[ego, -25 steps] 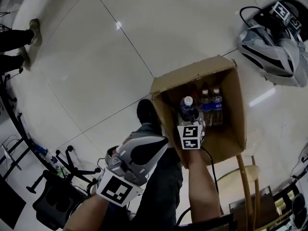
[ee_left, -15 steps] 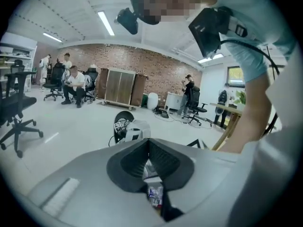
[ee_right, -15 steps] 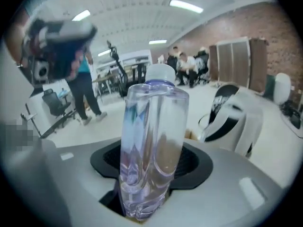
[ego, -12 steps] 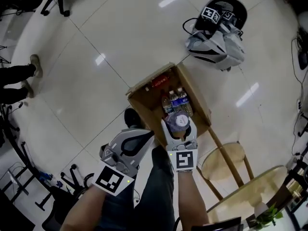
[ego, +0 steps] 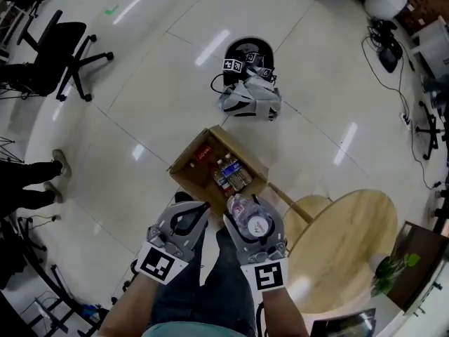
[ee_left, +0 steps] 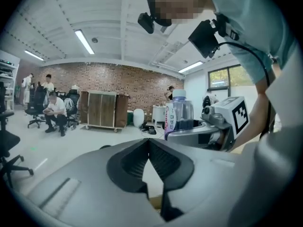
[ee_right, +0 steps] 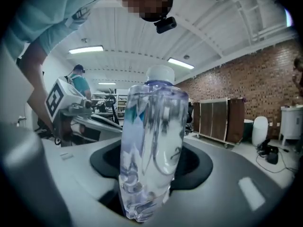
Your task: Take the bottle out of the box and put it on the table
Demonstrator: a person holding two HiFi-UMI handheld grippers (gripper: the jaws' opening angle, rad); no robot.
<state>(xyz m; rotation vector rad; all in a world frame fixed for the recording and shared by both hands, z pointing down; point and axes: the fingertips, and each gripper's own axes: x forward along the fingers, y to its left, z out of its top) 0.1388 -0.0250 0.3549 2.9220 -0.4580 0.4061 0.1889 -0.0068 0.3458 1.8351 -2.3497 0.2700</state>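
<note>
- Right gripper (ego: 252, 215) is clamped on a clear water bottle (ee_right: 150, 145), its jaws pressing the lower body from both sides.
- The bottle is out of the box, held in the air with its white cap (ee_right: 160, 73) up and leaning slightly.
- From the head view it sits over the near corner of the cardboard box (ego: 184, 161), just beside the round wooden table (ego: 351, 244).
- Left gripper (ego: 189, 208) is alongside the right one, jaw tips together with nothing between them.
- Several more bottles (ego: 230, 174) stand inside the open box on the floor.
- A wooden stool (ego: 309, 208) stands between box and table.
</note>
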